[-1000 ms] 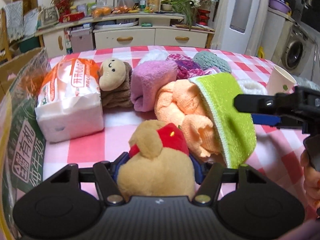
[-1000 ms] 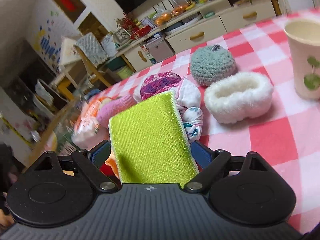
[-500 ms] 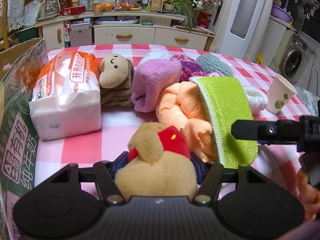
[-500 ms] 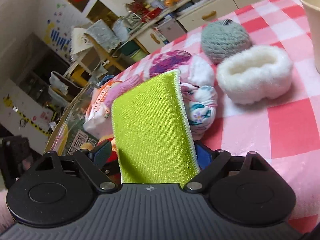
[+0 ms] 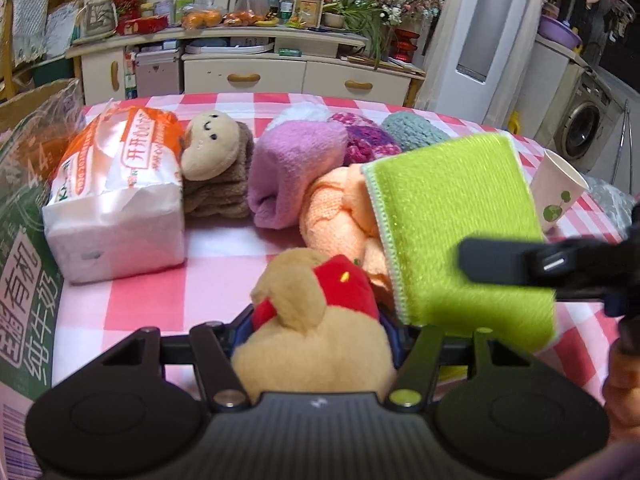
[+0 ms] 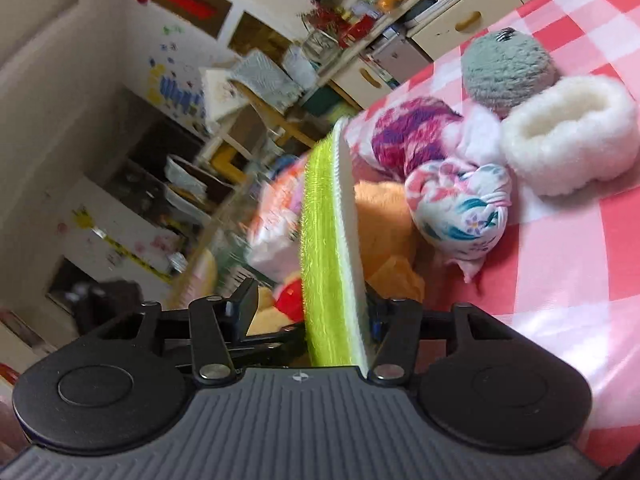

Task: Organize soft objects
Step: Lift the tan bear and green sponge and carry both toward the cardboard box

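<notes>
My left gripper (image 5: 316, 320) is shut on a tan plush bear with a red top (image 5: 316, 316), held low over the pink checked table (image 5: 160, 292). My right gripper (image 6: 332, 320) is shut on a lime green sponge cloth (image 6: 324, 248), turned edge-on in the right wrist view; it also shows in the left wrist view (image 5: 456, 232), lifted just right of the bear. An orange towel (image 5: 336, 212), a purple towel (image 5: 296, 168) and a brown bear-face towel (image 5: 216, 164) lie behind.
A tissue pack (image 5: 116, 196) lies at the left beside a cardboard box (image 5: 24, 272). A grey knit ball (image 6: 504, 68), a white fluffy ring (image 6: 568, 132), a floral cloth bundle (image 6: 460, 208) and a paper cup (image 5: 560, 192) sit at the right.
My right gripper has rolled the green sponge from flat to edge-on and lifted it nearer the left gripper. The left gripper has held the bear almost still.
</notes>
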`<act>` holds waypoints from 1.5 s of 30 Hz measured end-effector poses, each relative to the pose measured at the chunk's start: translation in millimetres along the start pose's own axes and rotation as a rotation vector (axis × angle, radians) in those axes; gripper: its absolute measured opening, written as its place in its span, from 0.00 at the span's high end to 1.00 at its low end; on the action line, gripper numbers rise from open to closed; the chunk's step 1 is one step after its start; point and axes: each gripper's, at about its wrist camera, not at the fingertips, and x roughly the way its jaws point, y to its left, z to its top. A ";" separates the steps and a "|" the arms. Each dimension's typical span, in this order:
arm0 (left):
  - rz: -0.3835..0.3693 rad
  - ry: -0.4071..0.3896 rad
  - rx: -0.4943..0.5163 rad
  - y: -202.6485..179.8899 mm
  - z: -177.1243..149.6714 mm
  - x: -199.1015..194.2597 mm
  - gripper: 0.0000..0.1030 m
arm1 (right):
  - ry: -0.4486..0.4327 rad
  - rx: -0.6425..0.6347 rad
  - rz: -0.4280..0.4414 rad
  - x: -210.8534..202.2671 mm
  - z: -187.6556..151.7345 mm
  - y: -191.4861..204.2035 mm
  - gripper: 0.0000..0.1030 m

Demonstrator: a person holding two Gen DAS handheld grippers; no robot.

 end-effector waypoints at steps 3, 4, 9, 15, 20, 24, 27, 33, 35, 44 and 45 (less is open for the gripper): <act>0.003 -0.003 -0.005 -0.5 0.4 0.9 0.42 | 0.012 -0.034 -0.082 11.1 -2.9 4.8 0.50; 0.002 -0.003 -0.010 0.2 0.8 1.4 0.42 | 0.004 -0.029 -0.088 12.0 -3.1 4.4 0.55; 0.008 -0.010 -0.005 -1.3 -1.2 2.0 0.42 | -0.044 0.018 -0.120 5.3 -3.1 0.5 0.65; 0.003 -0.009 -0.027 0.2 -2.0 0.7 0.43 | -0.060 0.005 -0.173 0.3 -12.4 5.4 0.72; -0.012 -0.024 -0.048 4.8 -0.8 -10.1 0.44 | -0.111 0.010 -0.218 -3.6 -12.0 9.3 0.75; -0.022 -0.060 -0.062 8.7 3.3 -23.1 0.44 | -0.155 0.004 -0.268 -5.7 -11.3 13.1 0.75; -0.031 -0.083 -0.077 12.3 5.3 -32.5 0.44 | -0.185 0.023 -0.277 -7.4 -10.3 16.4 0.75; -0.047 -0.134 -0.101 21.6 12.5 -52.0 0.44 | -0.241 0.011 -0.307 -6.3 -8.0 29.9 0.75; -0.050 -0.155 -0.105 26.0 15.8 -59.9 0.44 | -0.256 0.000 -0.315 -6.8 -6.9 35.0 0.75; -0.025 -0.260 -0.148 53.8 31.9 -92.4 0.44 | -0.285 -0.072 -0.321 2.9 4.9 64.9 0.75; -0.019 -0.271 -0.156 58.3 33.5 -95.9 0.44 | -0.281 -0.084 -0.318 5.2 5.8 66.4 0.75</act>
